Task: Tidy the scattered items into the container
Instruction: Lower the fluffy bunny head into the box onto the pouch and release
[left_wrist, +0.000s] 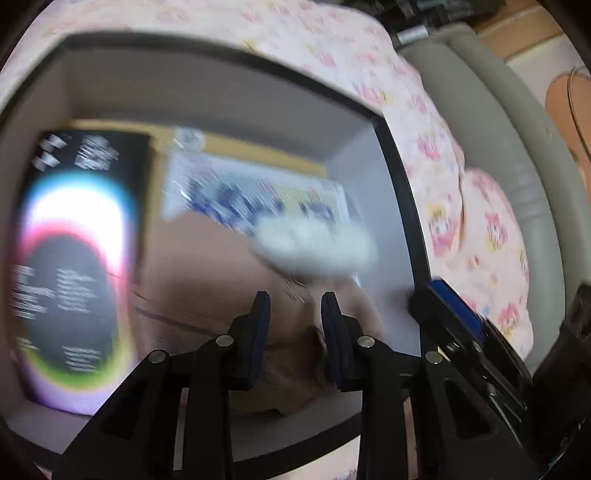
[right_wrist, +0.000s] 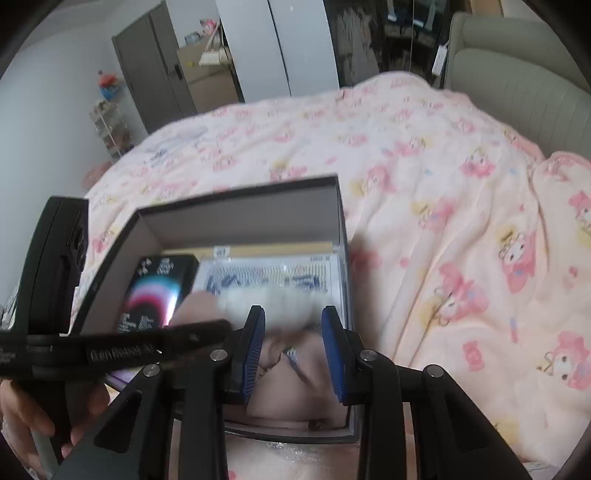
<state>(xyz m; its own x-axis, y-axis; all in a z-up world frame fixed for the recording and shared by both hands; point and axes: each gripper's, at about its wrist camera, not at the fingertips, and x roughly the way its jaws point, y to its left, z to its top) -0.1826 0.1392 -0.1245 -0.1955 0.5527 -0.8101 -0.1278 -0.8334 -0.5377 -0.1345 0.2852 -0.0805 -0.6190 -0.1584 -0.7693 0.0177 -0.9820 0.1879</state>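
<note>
left tongs (left_wrist: 294, 300) part-open, empty, over container (left_wrist: 399, 173)

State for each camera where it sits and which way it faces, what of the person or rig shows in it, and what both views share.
Left wrist: sits on the left gripper, looking steeply down into the box; its own fingers show, and the right gripper at lower right.
Right wrist: sits on the right gripper, looking down and across the bed toward the room; its fingers, the left gripper and a hand show.
Shared: the box, black packet, white fluffy item, pink bedding.
</note>
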